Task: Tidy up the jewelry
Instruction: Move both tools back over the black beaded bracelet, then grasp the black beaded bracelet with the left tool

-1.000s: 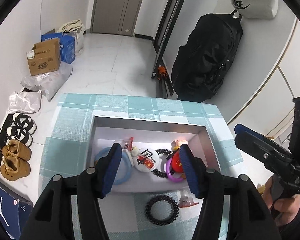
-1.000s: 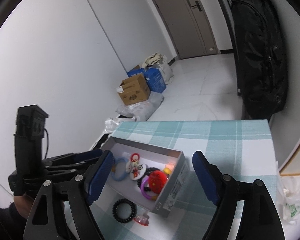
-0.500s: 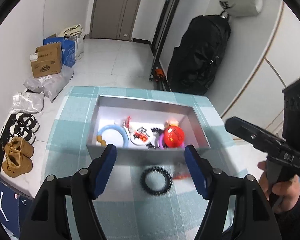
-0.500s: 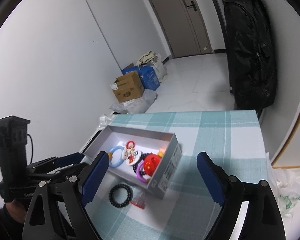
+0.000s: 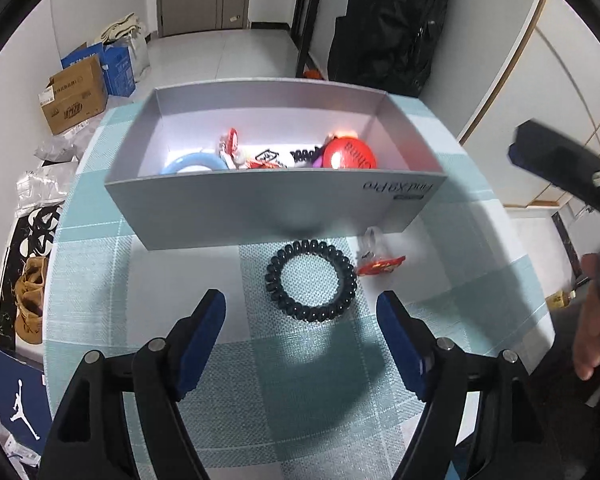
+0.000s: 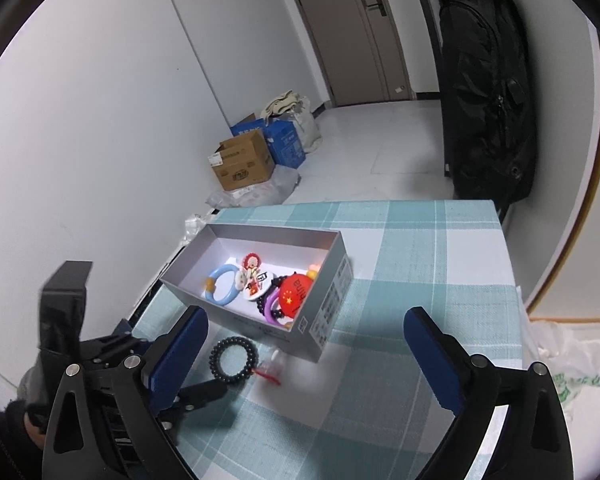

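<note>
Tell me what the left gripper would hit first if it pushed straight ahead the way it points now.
The left gripper, jaws open, points at the black spiral hair tie on the checked tablecloth. It would likely meet that first, then the grey box wall behind it. Height above the cloth is unclear.

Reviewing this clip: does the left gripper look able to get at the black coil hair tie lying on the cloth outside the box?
Probably yes. The left gripper is open, and the black coil hair tie lies flat on the checked cloth just ahead between its fingers. The grey box stands beyond it, and the small red trinket lies beside it.
</note>
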The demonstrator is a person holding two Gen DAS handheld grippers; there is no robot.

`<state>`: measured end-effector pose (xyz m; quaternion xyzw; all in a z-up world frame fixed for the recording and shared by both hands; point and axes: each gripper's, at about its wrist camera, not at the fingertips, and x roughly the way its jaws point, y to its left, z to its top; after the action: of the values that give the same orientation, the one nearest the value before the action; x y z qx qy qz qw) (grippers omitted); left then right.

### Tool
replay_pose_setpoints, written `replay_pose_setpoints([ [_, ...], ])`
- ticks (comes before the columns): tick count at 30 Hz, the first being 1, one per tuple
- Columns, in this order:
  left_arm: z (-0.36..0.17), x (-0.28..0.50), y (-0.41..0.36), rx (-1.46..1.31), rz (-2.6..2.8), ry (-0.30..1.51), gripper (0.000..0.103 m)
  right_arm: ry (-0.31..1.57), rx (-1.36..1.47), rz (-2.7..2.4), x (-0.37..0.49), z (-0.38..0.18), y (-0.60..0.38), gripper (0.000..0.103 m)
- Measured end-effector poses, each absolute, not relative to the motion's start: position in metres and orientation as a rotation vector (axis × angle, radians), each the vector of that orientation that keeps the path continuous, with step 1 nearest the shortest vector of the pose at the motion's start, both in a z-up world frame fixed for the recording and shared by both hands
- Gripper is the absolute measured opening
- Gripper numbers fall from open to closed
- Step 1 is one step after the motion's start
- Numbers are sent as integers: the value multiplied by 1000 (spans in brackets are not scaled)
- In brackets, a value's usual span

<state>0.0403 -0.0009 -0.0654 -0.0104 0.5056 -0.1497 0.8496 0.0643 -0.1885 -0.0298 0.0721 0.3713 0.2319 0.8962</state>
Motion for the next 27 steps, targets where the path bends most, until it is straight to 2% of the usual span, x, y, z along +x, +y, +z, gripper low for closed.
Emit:
replay_pose_setpoints([
  [18, -75, 48, -14, 122, -286, 1073, 73, 787, 120, 431, 45, -24, -200, 101],
  [19, -75, 49, -15, 124, -289, 1073, 71, 792, 123, 429, 44, -25, -200, 101],
  [20, -75, 48, -15, 125, -292, 1070, 61, 796, 124, 431, 44, -24, -199, 101],
  [21, -73, 47, -15, 126, -300, 1065, 46, 794, 123, 434, 44, -24, -199, 101],
  [27, -72, 43, -17, 131, -322, 1082, 37, 789, 114, 438, 43, -21, -195, 101],
])
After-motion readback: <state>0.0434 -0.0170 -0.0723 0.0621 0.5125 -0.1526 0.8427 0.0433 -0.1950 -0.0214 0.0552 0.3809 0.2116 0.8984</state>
